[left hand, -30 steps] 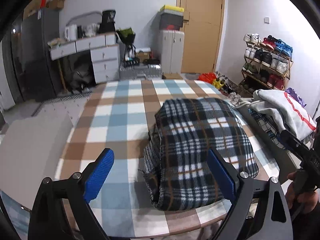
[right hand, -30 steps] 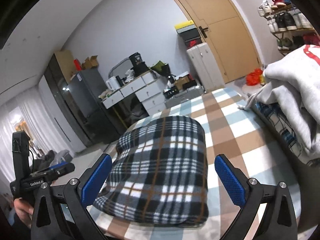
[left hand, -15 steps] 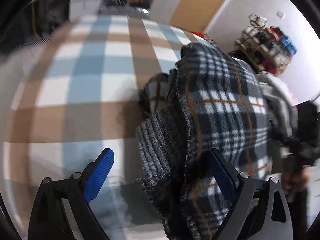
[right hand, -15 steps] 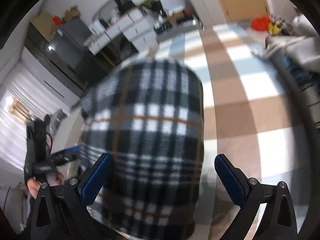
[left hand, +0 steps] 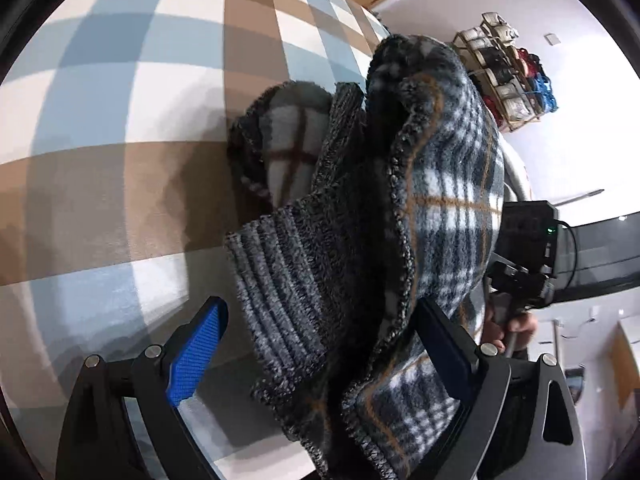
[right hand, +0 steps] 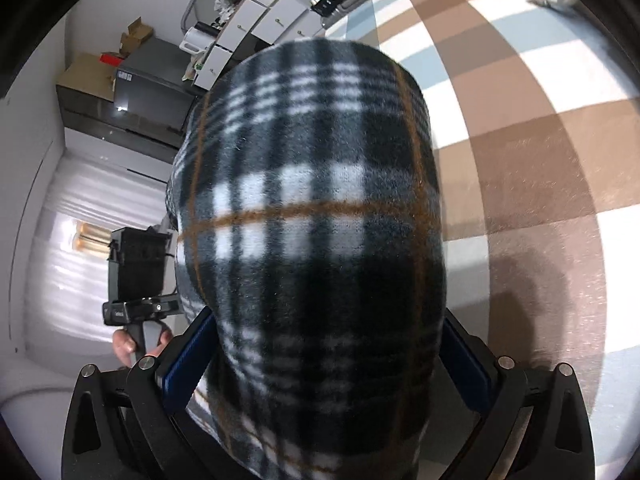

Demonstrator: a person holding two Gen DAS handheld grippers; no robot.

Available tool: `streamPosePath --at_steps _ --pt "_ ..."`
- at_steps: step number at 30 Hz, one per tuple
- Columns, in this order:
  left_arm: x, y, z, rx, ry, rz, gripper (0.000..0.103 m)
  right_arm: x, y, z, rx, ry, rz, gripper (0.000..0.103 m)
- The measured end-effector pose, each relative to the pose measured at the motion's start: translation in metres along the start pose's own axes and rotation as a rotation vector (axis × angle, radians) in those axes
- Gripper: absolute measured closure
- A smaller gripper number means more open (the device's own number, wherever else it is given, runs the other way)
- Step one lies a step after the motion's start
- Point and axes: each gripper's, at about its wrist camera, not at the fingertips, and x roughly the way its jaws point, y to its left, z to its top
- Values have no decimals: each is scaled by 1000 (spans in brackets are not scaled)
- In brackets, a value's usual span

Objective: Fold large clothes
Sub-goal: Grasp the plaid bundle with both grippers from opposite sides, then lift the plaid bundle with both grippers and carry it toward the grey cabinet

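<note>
A folded black, white and brown plaid fleece garment (left hand: 432, 208) lies on a table with a blue, brown and white checked cloth (left hand: 120, 120). My left gripper (left hand: 320, 344) is open at its layered open end, the ribbed grey hem between the jaws. My right gripper (right hand: 324, 360) is open around the other, rounded folded end (right hand: 312, 216), which fills the gap between the blue pads (right hand: 184, 360). Each gripper shows in the other's view, held by a hand, the right (left hand: 520, 248) and the left (right hand: 136, 276).
A shoe rack (left hand: 508, 76) stands against the far wall. White drawers with clutter (right hand: 272, 16) and a dark fridge (right hand: 144, 92) stand beyond the table. The checked tablecloth (right hand: 520, 128) stretches right of the garment.
Both grippers have moved in from the table's edges onto opposite ends of the folded garment, which now sits between the open jaws of each. The cameras have tilted down.
</note>
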Motion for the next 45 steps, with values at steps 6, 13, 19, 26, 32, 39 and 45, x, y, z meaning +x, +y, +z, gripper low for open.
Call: streamPosePath --at_steps 6,13,19,26,32,39,45 --pt "10 -3 -7 -26 63 -126 12 4 -9 -1 9 -1 48 0" --pt "16 -45 -19 90 32 -83 14 -8 -14 -15 -17 -36 45 15" --pt "4 -51 -29 108 -20 -102 43 -18 -3 -34 -44 -57 25 19" --pt "15 -42 -25 71 -9 -90 33 -12 -3 -35 -20 -60 8 18" --pt "20 -50 -20 66 -6 -97 35 -8 3 -36 -16 -88 6 17" --pt "8 -58 -24 96 -36 -105 53 -19 17 -51 -36 -140 -1 28" --pt "-5 -63 -31 106 -75 -145 54 -29 28 -61 -47 -167 38 29"
